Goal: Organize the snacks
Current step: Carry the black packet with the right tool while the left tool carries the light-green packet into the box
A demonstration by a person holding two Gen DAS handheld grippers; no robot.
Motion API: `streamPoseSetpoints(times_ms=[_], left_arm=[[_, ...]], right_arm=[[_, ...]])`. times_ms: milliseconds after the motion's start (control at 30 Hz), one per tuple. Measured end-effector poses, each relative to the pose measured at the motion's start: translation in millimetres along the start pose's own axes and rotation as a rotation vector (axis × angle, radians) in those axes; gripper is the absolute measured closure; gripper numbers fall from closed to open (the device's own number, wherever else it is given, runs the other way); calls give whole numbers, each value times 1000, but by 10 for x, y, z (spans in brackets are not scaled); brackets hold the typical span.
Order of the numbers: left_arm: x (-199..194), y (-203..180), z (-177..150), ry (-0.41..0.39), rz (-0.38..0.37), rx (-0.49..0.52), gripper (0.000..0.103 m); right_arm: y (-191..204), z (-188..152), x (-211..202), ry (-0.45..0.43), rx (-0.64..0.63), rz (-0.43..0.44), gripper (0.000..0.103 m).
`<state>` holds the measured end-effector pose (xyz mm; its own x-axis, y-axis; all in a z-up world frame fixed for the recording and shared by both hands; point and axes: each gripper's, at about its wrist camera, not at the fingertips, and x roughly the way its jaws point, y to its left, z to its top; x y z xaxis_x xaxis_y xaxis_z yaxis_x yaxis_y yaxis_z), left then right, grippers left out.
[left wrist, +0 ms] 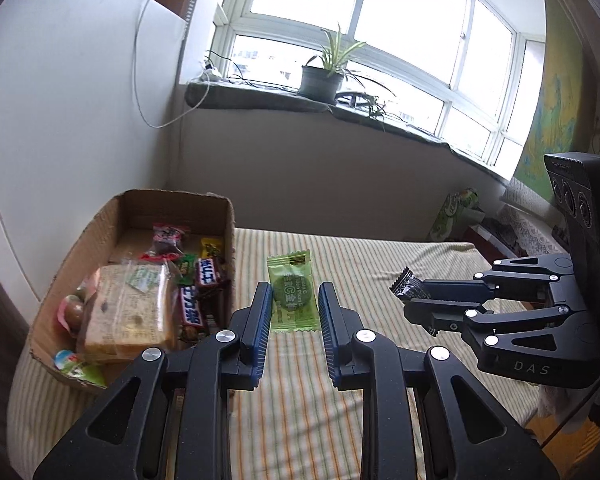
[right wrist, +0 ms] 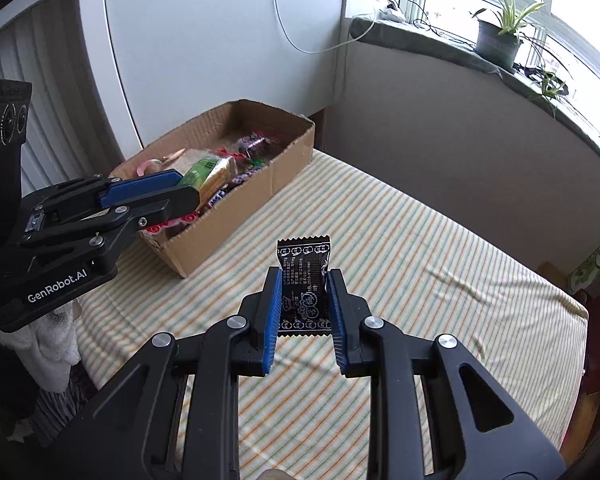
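The left gripper (left wrist: 291, 300) is clamped on a green packet (left wrist: 293, 295), the right gripper (right wrist: 305, 300) on a black packet (right wrist: 305, 288); both packets are held off the striped cloth (right wrist: 440, 280), and the box (right wrist: 236, 216) of snacks sits at about ten o'clock from the right gripper. The main risk, as I judge it, is slippage: each packet is pinched by its thin sides only, so a quick swing toward the box could twist it loose onto the cloth. The two grippers could also collide if both head for the box together. A release from too high could let a packet bounce off the heaped snacks or catch the rim. The left view looks into the box, showing a bread pack (left wrist: 130, 312) and bars crowding its near end, with bare floor at twelve o'clock. The right view shows only the box's outer wall and rim, but shows the left gripper already close to it.
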<state>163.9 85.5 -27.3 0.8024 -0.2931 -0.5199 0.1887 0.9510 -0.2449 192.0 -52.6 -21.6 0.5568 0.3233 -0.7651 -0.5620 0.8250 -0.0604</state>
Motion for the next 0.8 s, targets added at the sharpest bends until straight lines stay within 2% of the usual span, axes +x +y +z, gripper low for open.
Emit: streamPoseSetpoints(times_ms=[300, 533, 667, 800], left_arm=[[-168, 470, 70, -52, 55, -89, 81], [-211, 686, 68, -72, 119, -116, 81], [-159, 767, 33, -57, 151, -117, 81], [-109, 867, 21, -47, 185, -132, 81]], right_arm=[[353, 377, 141, -33, -35, 36, 80], [567, 621, 347, -39, -60, 65, 80], [609, 757, 501, -42, -56, 70, 80], [616, 866, 687, -28, -16, 116, 79]])
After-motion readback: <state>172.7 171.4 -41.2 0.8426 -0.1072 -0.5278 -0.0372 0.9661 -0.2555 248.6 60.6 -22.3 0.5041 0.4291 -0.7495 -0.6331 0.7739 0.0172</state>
